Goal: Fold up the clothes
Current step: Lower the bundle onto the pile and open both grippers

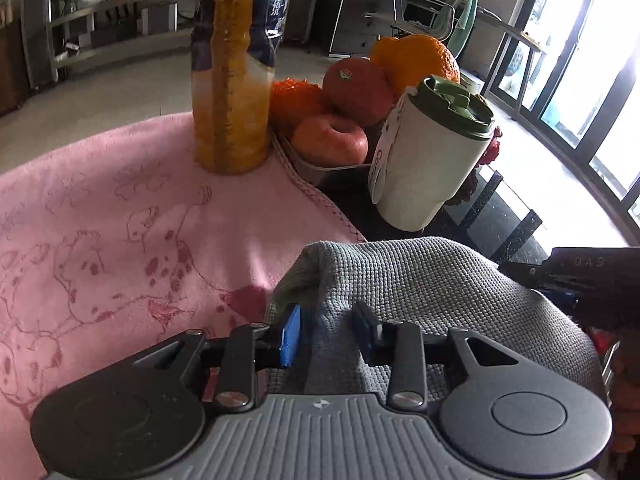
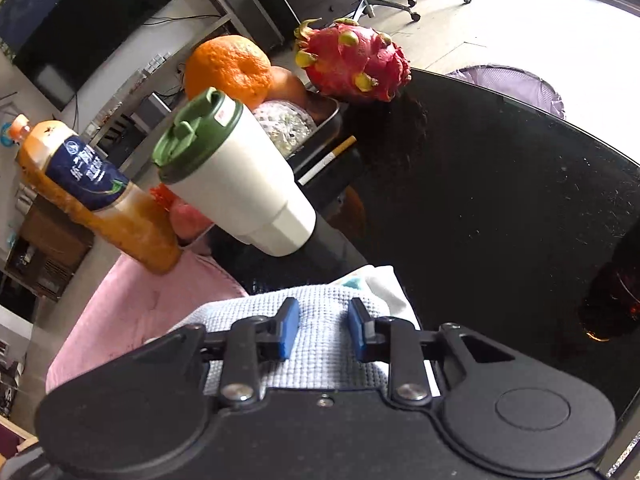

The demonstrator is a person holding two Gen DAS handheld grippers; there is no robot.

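Observation:
A grey waffle-weave cloth (image 1: pixel 420 280) lies bunched over the edge of a pink towel (image 1: pixel 120 220) printed with spotted dogs. My left gripper (image 1: pixel 328 332) stands open, its blue pads apart, with a raised fold of the grey cloth between them and not pinched. In the right wrist view the same cloth (image 2: pixel 324 304) looks pale blue-grey and lies flat under my right gripper (image 2: pixel 323 330), which is open with its pads apart just above the weave. A white cloth (image 2: pixel 388 292) peeks out beneath the grey one, beside the pink towel (image 2: pixel 140 312).
An orange juice bottle (image 1: pixel 232 80) stands on the pink towel. A white tumbler with a green lid (image 1: pixel 424 160) and a metal tray (image 1: pixel 320 170) of fruit sit just beyond the cloth. A dragon fruit (image 2: pixel 354 60) and a cigarette (image 2: pixel 328 158) lie on the black glossy table (image 2: pixel 500 200).

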